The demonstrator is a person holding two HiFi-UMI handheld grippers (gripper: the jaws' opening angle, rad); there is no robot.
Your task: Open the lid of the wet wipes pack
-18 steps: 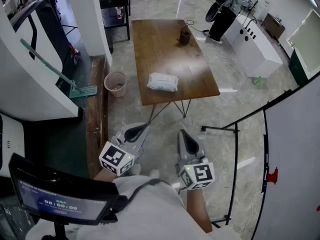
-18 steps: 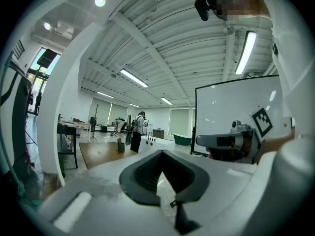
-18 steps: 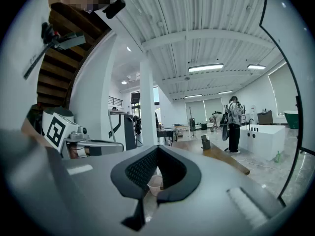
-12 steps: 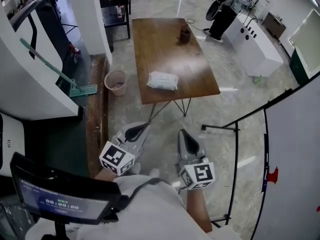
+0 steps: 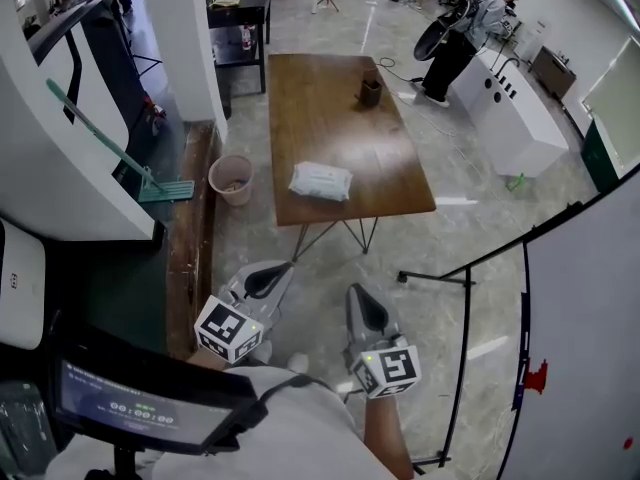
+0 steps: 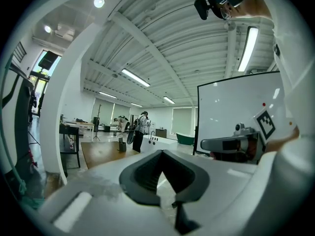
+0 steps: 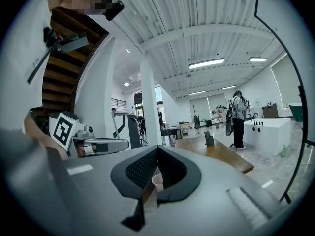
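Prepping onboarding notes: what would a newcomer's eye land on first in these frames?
First, the long brown wooden table standing mid-floor in the head view, with the white soft wet wipes pack lying flat near its closer end. Then, at the bottom of the view, the left hand-held gripper and the right hand-held gripper, each with a marker cube. Both are shut, empty and short of the table.

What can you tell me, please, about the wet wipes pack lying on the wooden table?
The wet wipes pack is a whitish, soft-looking, pillowy rectangle, seemingly plastic film. It lies flat and slightly askew on the brown wooden table, near the edge closest to the camera. Only the tabletop touches it. From this distance its lid cannot be made out, so open or closed is unclear.
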